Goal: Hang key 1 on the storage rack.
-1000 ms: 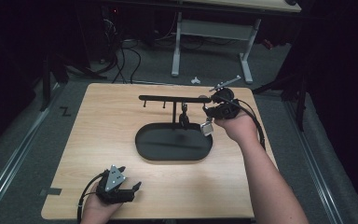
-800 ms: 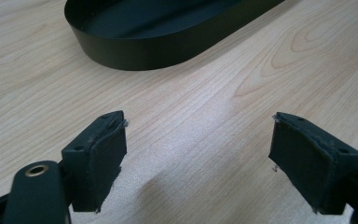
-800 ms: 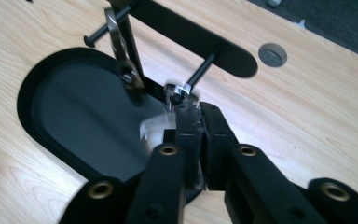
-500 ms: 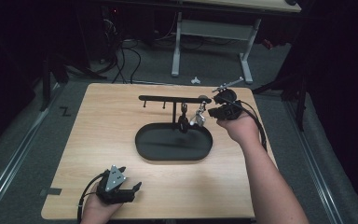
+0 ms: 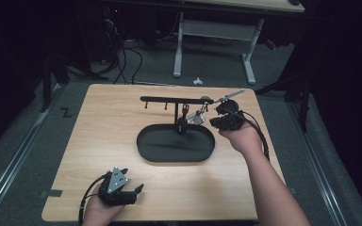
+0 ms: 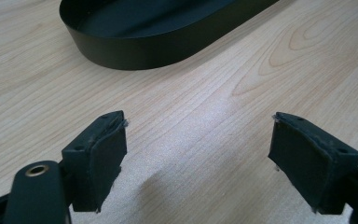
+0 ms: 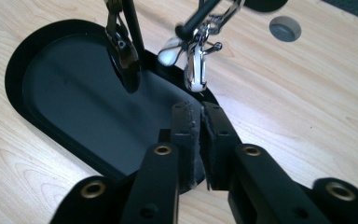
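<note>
My right tool [image 7: 199,116], jaws pinched together on nothing, sits just near of the silver keyring [image 7: 196,65] hung on the black rack [image 5: 176,100] over the tray [image 5: 147,146], likely for reach, left tool [image 5: 127,190] wide at worktop's [image 5: 99,117] near-left; no readable labels.

Dim lab: bare wooden table [image 5: 122,141], floor cables [image 5: 127,61], desk frame [image 5: 212,42].

Grey table leg [image 5: 177,47], floor cables [image 5: 122,56]
</note>
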Demonstrator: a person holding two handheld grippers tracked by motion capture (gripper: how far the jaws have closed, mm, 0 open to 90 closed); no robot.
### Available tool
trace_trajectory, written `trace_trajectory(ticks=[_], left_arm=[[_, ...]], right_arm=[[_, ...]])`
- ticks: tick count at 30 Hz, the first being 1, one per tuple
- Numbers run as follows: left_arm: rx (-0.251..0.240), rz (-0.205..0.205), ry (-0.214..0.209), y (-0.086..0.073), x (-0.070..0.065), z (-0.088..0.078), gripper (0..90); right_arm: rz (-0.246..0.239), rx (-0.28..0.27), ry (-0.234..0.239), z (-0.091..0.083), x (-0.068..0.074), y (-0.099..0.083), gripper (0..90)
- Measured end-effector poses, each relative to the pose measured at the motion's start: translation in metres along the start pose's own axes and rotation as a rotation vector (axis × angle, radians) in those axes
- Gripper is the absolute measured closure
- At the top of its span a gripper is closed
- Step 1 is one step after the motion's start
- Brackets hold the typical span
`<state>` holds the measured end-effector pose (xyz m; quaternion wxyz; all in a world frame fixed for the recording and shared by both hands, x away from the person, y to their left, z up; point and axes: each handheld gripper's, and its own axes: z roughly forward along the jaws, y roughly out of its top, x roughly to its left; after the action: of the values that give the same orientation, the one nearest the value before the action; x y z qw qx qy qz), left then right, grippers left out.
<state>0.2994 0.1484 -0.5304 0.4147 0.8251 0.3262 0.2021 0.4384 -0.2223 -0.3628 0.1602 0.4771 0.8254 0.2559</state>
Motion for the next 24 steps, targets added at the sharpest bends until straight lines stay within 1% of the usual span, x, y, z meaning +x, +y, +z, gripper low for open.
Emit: trace_trajectory(ticks=[2, 3, 4, 7, 8, 10, 11, 12, 13, 14, 15, 16, 17, 18, 19, 20, 22, 23, 24], left_arm=[[0.004, 0.004, -0.001, 0.0, 0.0, 0.0, 19.2], [0.008, 0.01, 0.001, 0.0, 0.0, 0.0, 19.3], [0.008, 0.01, 0.001, 0.0, 0.0, 0.0, 19.3], [0.006, 0.004, 0.001, 0.0, -0.001, 0.001, 19.4], [0.006, 0.004, 0.001, 0.0, -0.001, 0.001, 19.4], [0.009, 0.007, 0.0, 0.0, 0.0, 0.001, 19.4], [0.01, 0.007, -0.001, 0.0, -0.001, 0.001, 19.4], [0.01, 0.008, 0.0, 0.0, -0.001, 0.002, 19.4], [0.011, 0.011, 0.0, 0.0, -0.001, 0.002, 19.4], [0.011, 0.011, 0.0, 0.0, -0.001, 0.002, 19.4], [0.008, 0.011, 0.0, 0.0, -0.001, 0.002, 19.4], [0.008, 0.011, 0.0, 0.0, -0.001, 0.002, 19.4], [0.006, 0.012, -0.001, 0.0, 0.0, 0.002, 19.4], [0.006, 0.012, -0.001, 0.0, 0.0, 0.002, 19.4], [0.001, 0.01, 0.0, 0.001, 0.001, 0.002, 19.4], [0.001, 0.01, 0.0, 0.001, 0.001, 0.002, 19.4], [-0.002, 0.007, -0.004, 0.001, 0.001, 0.002, 19.4], [-0.004, 0.007, -0.007, 0.002, 0.001, 0.003, 19.4], [-0.004, 0.007, -0.007, 0.002, 0.001, 0.003, 19.4]], right_arm=[[0.007, -0.004, 0.003, 0.002, 0.0, -0.004, 81.2], [0.006, -0.007, 0.001, 0.005, 0.001, -0.008, 77.9], [0.006, -0.007, 0.001, 0.005, 0.001, -0.008, 77.9], [0.013, -0.005, 0.005, 0.01, 0.002, -0.017, 73.0], [0.013, -0.005, 0.005, 0.01, 0.002, -0.017, 73.0], [0.013, -0.009, 0.014, 0.013, 0.004, -0.023, 69.2], [0.013, -0.009, 0.014, 0.013, 0.004, -0.023, 69.2], [0.017, -0.008, 0.015, 0.015, 0.004, -0.025, 67.6], [0.006, 0.006, 0.005, 0.018, 0.005, -0.028, 63.7], [0.006, 0.006, 0.005, 0.018, 0.005, -0.028, 63.7], [0.011, -0.014, 0.015, 0.019, 0.007, -0.033, 61.4], [0.011, -0.014, 0.015, 0.019, 0.007, -0.033, 61.4], [0.012, -0.004, 0.016, 0.023, 0.008, -0.038, 57.7], [0.012, -0.004, 0.016, 0.023, 0.008, -0.038, 57.7], [0.003, -0.018, 0.026, 0.026, 0.011, -0.044, 52.4], [0.003, -0.018, 0.026, 0.026, 0.011, -0.044, 52.4], [0.011, -0.023, 0.044, 0.03, 0.012, -0.051, 45.4], [0.013, -0.036, 0.042, 0.034, 0.014, -0.059, 40.2], [0.013, -0.036, 0.042, 0.034, 0.014, -0.059, 40.2]])
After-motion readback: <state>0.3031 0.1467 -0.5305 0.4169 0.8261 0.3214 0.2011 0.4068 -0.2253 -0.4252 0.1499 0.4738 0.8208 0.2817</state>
